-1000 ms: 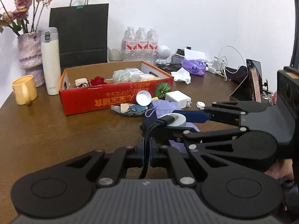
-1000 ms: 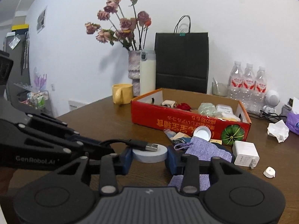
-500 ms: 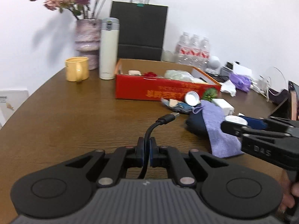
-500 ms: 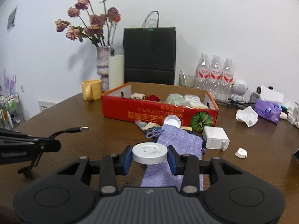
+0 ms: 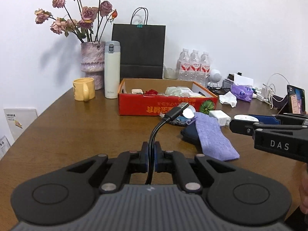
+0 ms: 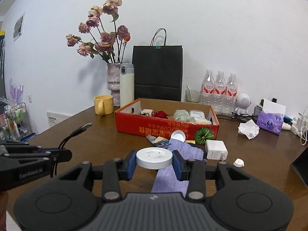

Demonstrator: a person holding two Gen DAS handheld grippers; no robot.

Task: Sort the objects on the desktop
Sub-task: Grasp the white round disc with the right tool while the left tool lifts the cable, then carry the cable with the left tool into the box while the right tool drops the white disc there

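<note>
Disc (image 6: 154, 157) first: a flat white round puck sits clamped across its width between the pads of my right tongs (image 6: 154, 162), lying level and lifted off the bench (image 6: 100, 142). My left tongs (image 5: 151, 158) are squeezed together on a doubled black cable (image 5: 154, 134), whose USB plug (image 5: 178, 109) rises out of the grip and points up and away towards the red box (image 6: 167, 130). Both things are in the air, well short of that box, which lies straight ahead of both tongs with its long side facing me. I judge the right tongs the nearer, with the purple cloth (image 6: 180, 151), a white charger (image 6: 215, 150) and a bottle cap (image 6: 178, 135) lying between them and the box wall. Any carry forward has to clear that wall; the plug's free end looks likeliest to snag it.
</note>
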